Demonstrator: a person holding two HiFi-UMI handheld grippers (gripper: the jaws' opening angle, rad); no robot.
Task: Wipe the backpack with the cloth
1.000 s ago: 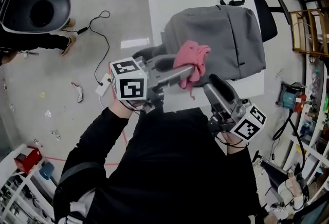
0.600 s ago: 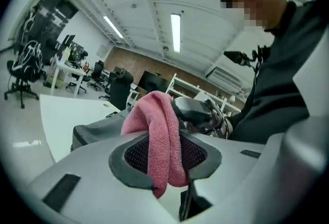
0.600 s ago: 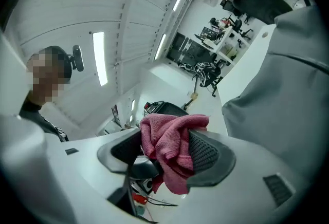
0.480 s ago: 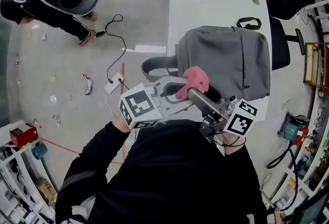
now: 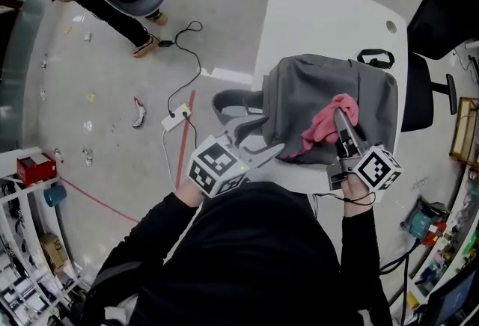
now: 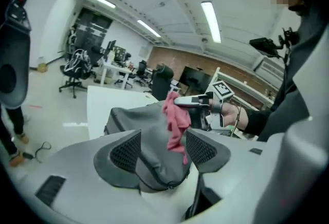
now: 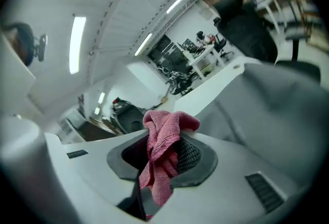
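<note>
Two grippers — right (image 7: 160, 155) just clamped on cloth (image 7: 164, 130), left (image 6: 163, 151) just spread, seemingly straddling backpack (image 5: 314, 85).

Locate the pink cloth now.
In the head view the pink cloth sits right of centre over the grey backpack, gripped by the right gripper, whose fingers have just been closing on it.

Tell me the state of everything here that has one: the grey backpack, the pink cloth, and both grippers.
Grey fabric backpack: lying on the white table.
Pink terry cloth: bunched, hanging from the right gripper over the backpack.
Right gripper: jaws just closed, clamped on the cloth.
Left gripper: jaws just opened, backpack's corner between them, not pressed.
</note>
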